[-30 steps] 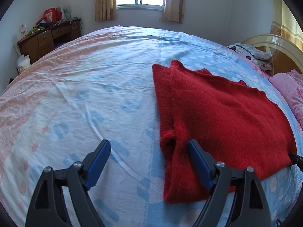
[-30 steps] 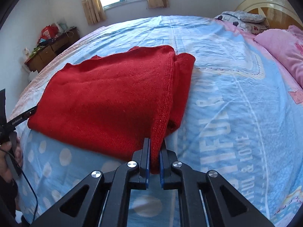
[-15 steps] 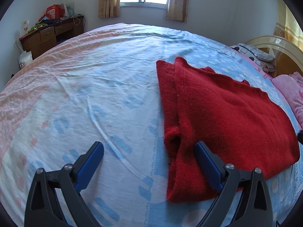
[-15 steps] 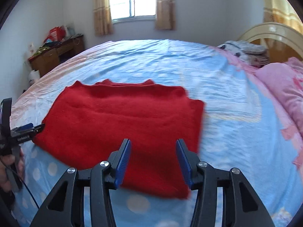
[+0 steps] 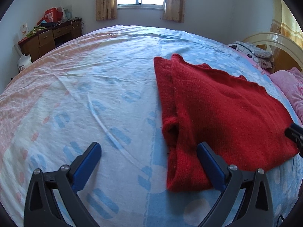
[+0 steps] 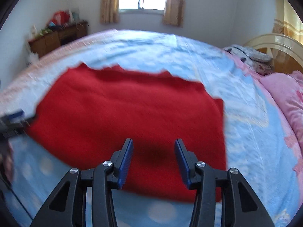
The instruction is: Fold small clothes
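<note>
A red knitted sweater [image 5: 217,109] lies folded flat on the bed, with a sleeve tucked along its left edge. My left gripper [image 5: 148,157] is open and empty, low over the sheet at the sweater's near left corner; its right finger sits in front of the cloth. In the right wrist view the sweater [image 6: 132,113] fills the middle, blurred by motion. My right gripper [image 6: 153,151] is open and empty, just above the sweater's near edge. The tip of the other gripper shows at the right edge of the left wrist view [image 5: 294,134] and at the left edge of the right wrist view [image 6: 13,119].
The bed sheet [image 5: 85,98] is blue and pink with folds. A pink blanket [image 5: 289,89] and pillows [image 5: 253,54] lie at the right by the headboard [image 5: 274,41]. A wooden desk [image 5: 49,37] with clutter stands at the back left under the window wall.
My right gripper let go of the sweater's edge, opened and moved left over the cloth, which now lies flat. My left gripper stayed open and drew back slightly.
</note>
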Demonstrator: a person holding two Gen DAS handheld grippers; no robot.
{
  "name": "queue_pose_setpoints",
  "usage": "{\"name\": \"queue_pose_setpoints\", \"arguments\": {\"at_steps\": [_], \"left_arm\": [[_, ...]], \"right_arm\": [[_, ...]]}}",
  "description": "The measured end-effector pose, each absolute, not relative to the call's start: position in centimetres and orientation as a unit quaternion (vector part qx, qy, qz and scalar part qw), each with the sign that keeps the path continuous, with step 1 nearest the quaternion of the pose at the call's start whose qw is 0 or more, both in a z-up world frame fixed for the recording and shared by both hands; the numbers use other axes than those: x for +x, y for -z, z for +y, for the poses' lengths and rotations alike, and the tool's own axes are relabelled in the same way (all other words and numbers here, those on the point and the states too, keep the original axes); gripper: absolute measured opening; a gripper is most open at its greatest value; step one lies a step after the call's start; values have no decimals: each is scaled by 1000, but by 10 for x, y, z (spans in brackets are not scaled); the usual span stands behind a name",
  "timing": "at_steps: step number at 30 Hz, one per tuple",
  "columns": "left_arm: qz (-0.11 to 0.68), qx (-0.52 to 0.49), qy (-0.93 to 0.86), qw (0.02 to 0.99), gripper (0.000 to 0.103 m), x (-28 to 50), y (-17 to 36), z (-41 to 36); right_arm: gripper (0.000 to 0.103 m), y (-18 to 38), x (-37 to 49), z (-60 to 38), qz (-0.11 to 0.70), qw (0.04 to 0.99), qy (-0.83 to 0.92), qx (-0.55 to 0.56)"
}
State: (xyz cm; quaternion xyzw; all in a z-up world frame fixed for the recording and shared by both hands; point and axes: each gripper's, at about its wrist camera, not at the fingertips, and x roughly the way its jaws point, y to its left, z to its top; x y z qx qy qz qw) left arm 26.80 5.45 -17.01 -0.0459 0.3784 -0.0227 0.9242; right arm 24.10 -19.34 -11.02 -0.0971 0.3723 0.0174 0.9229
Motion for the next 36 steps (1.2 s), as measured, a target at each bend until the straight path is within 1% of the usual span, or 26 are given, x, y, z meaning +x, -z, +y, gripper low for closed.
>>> {"name": "queue_pose_setpoints", "arguments": {"at_steps": [3, 6, 9, 16, 18, 21, 23, 28, 36], "left_arm": [[376, -48, 24, 925, 103, 265, 170, 55], [375, -47, 25, 925, 103, 263, 171, 56], [377, -43, 24, 925, 103, 262, 172, 54], [375, -42, 26, 926, 103, 252, 173, 55], [371, -42, 26, 927, 103, 248, 174, 56], [368, -43, 25, 929, 103, 247, 174, 55], [369, -43, 25, 928, 103, 247, 174, 55], [369, -44, 26, 928, 103, 248, 174, 56], [373, -48, 31, 926, 103, 245, 173, 56]], "right_arm": [[47, 115, 252, -167, 375, 921, -52, -93], [47, 144, 254, -151, 410, 904, -63, -101], [47, 153, 237, -144, 374, 918, -49, -121], [47, 155, 230, -144, 369, 921, -42, -119], [47, 147, 230, -138, 374, 919, -32, -121], [47, 130, 230, -127, 358, 928, -61, -87], [47, 127, 234, -109, 353, 927, -72, -99], [47, 150, 251, -76, 387, 909, -101, -121], [47, 157, 235, -76, 370, 913, -102, -136]]}}
